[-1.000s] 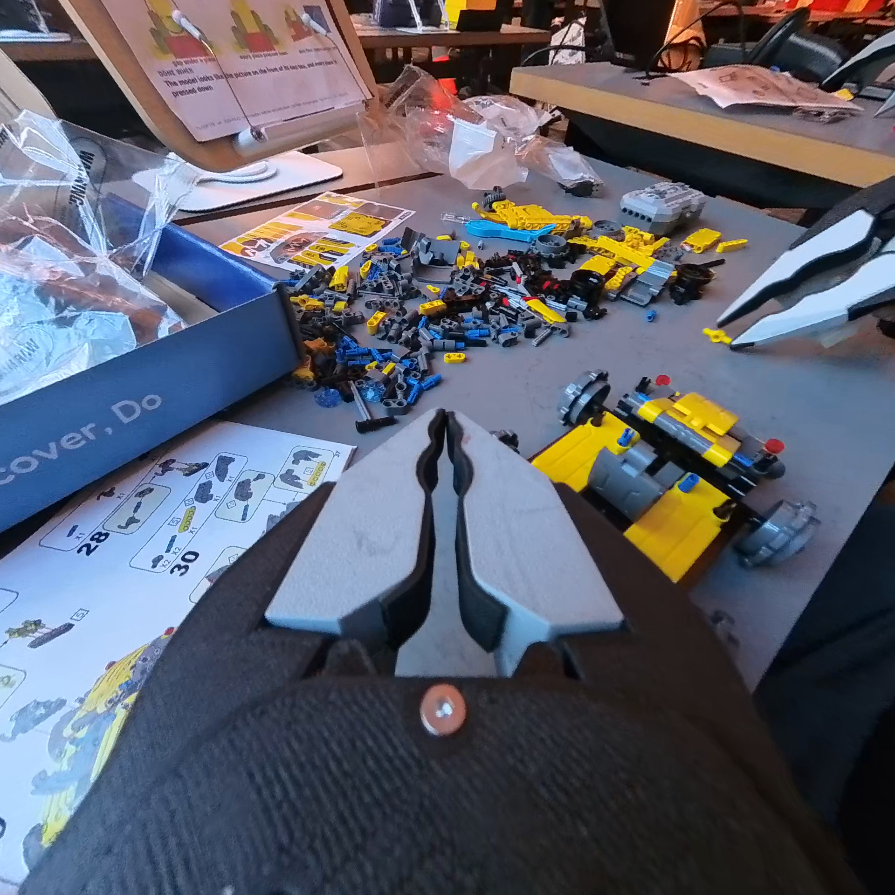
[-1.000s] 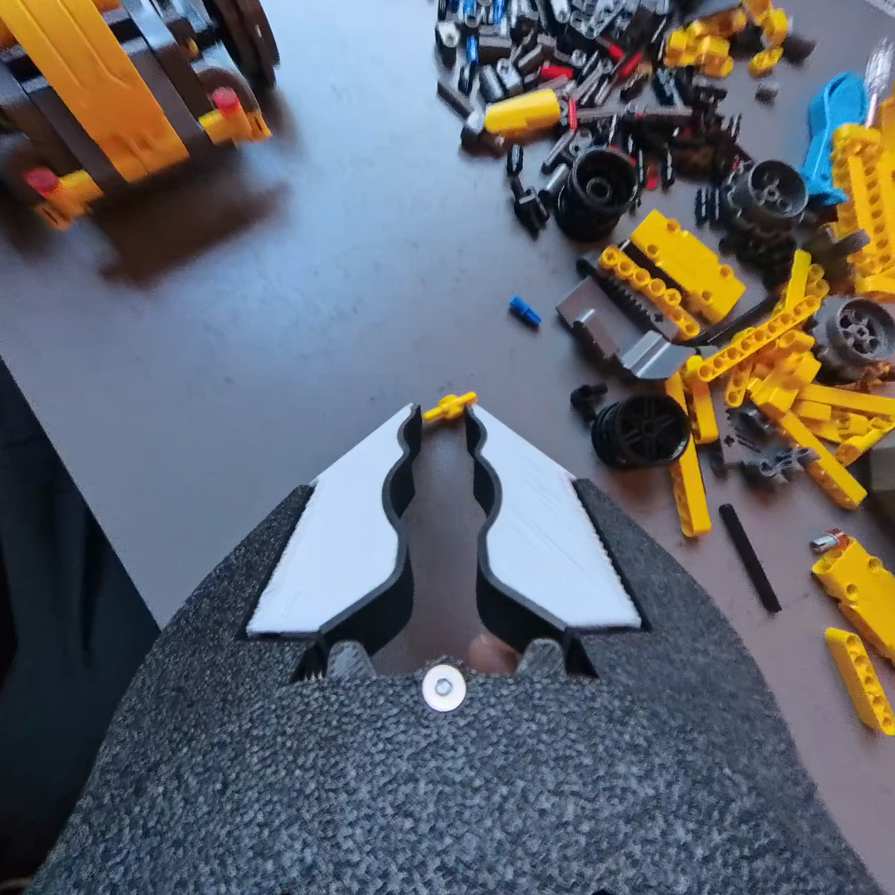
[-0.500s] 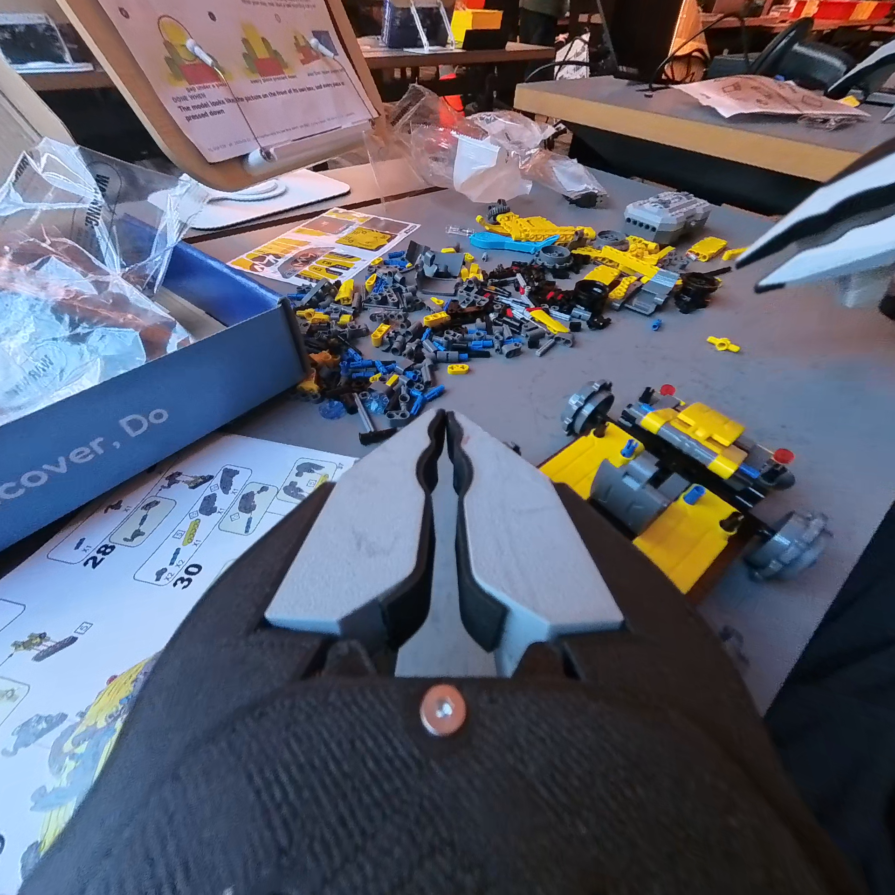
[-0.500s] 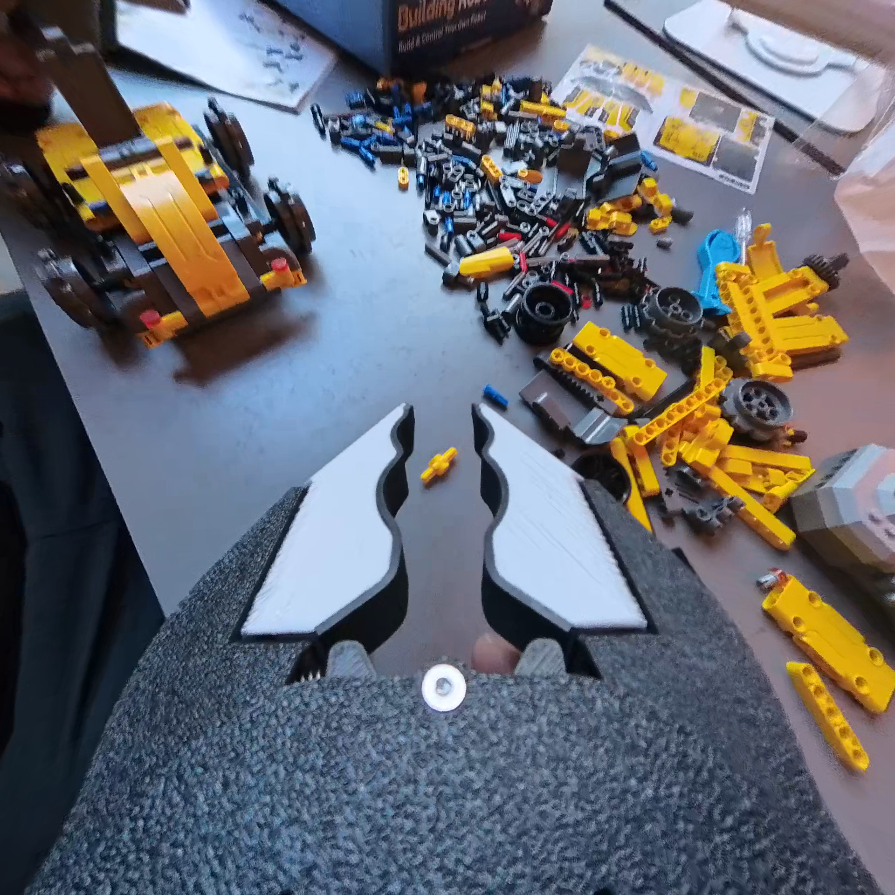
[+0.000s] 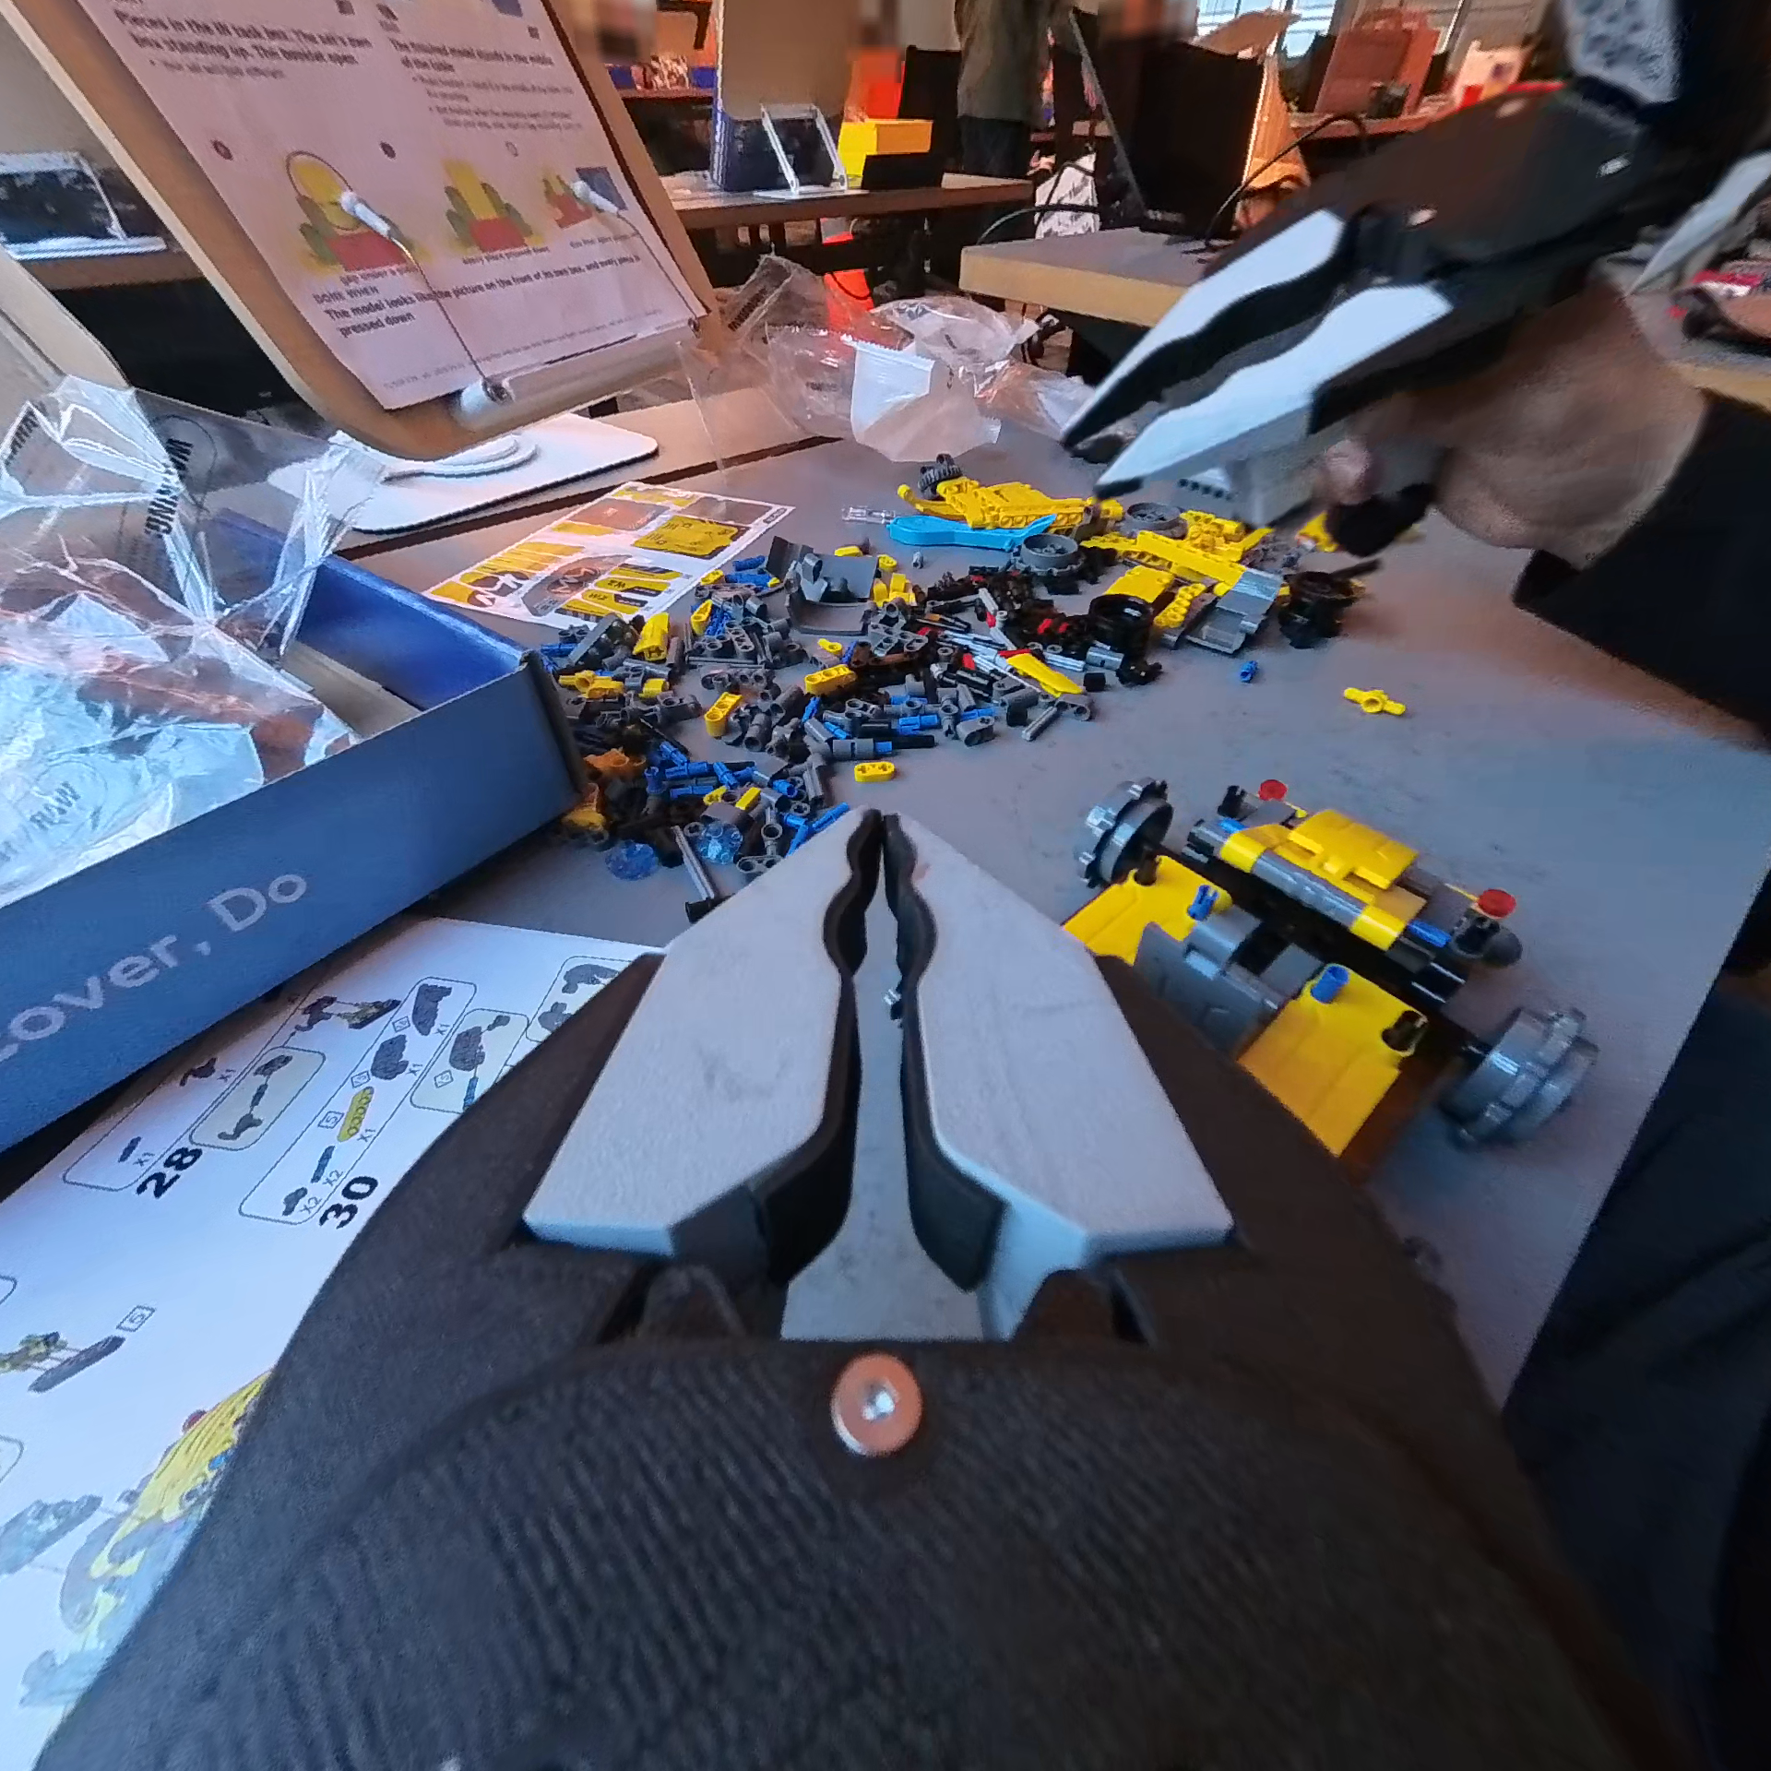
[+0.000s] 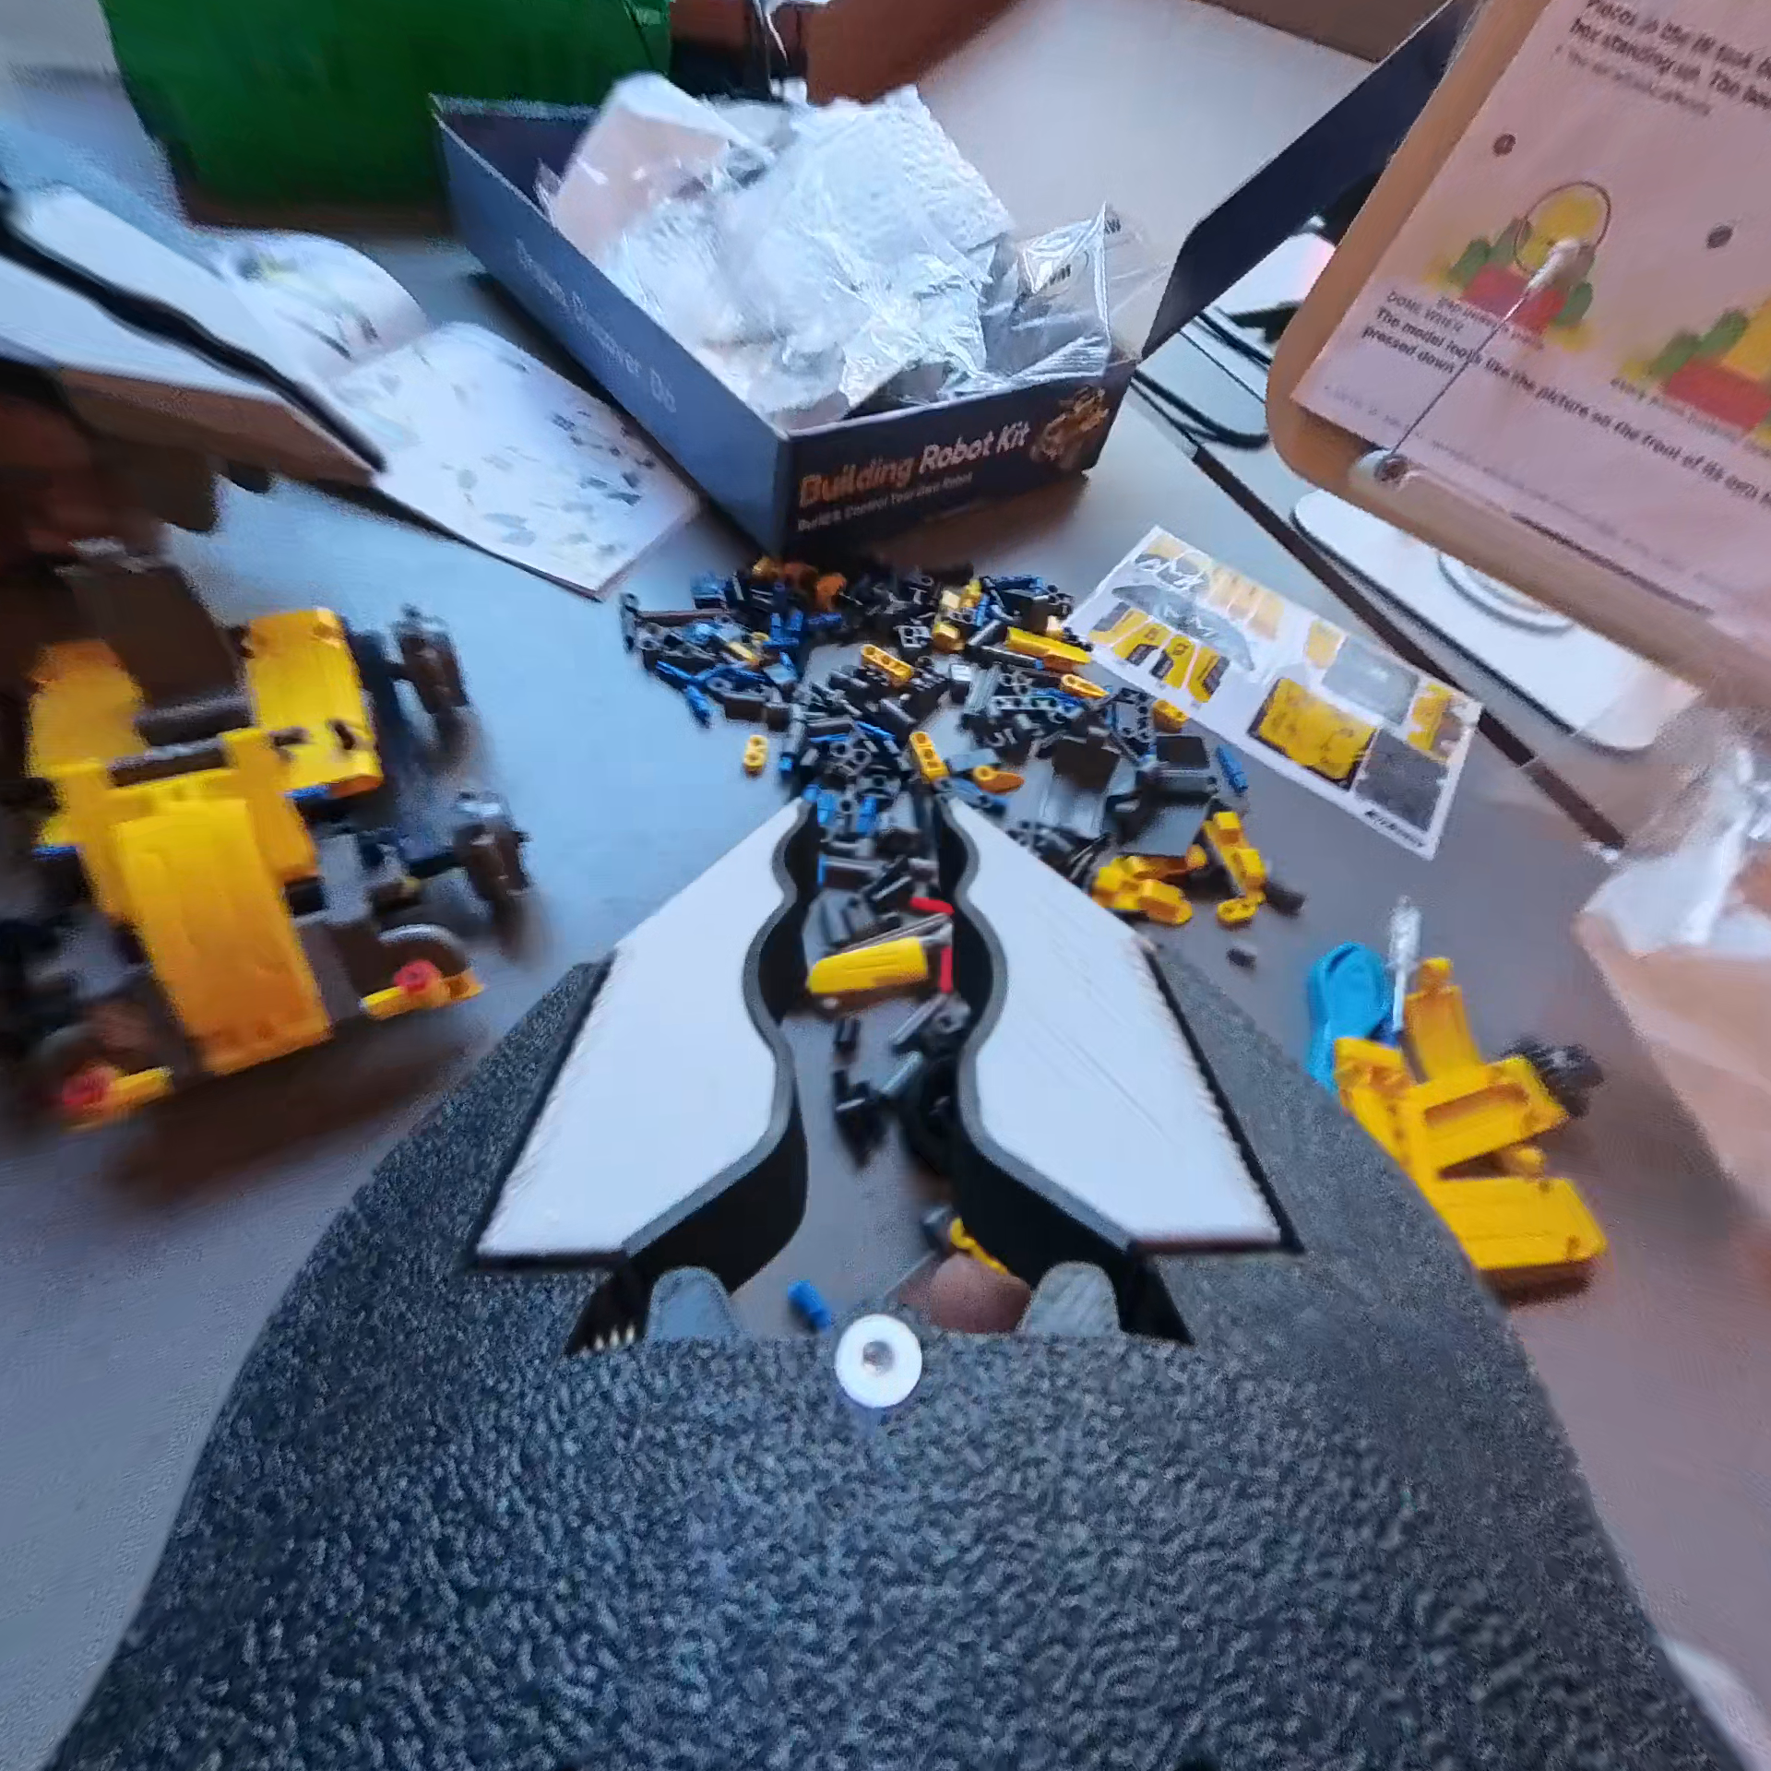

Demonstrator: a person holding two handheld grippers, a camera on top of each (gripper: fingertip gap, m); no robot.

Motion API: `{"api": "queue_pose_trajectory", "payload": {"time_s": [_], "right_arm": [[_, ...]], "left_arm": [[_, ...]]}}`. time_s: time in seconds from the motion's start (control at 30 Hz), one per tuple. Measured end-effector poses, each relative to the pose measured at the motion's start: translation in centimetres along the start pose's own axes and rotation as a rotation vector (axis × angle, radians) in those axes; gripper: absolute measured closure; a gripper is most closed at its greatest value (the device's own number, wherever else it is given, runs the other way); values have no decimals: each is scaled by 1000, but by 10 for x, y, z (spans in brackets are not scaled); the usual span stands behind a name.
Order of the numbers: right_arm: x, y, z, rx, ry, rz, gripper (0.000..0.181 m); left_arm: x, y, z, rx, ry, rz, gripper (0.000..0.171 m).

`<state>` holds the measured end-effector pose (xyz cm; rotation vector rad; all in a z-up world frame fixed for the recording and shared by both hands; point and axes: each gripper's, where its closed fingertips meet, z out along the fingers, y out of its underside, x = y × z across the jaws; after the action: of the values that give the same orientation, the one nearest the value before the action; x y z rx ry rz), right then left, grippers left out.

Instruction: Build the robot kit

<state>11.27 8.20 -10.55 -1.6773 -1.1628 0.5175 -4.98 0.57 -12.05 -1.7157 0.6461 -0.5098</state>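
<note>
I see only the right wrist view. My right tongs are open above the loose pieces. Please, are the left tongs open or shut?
Observer: The left tongs are shut, tips together, nothing between them.
Operator: Do my right tongs touch the pile?
Observer: No, the left wrist view shows the right tongs raised clear above the loose pieces.
Operator: Does any piece lie apart?
Observer: A small yellow connector lies alone on the grey table.
</note>
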Motion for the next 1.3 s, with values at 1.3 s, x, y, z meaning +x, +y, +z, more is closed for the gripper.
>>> {"api": "queue_pose_trajectory", "payload": {"time_s": [1.3], "right_arm": [[28, 39, 36, -197, 147, -236, 180]], "left_arm": [[5, 5, 13, -45, 2, 72, 171]]}}
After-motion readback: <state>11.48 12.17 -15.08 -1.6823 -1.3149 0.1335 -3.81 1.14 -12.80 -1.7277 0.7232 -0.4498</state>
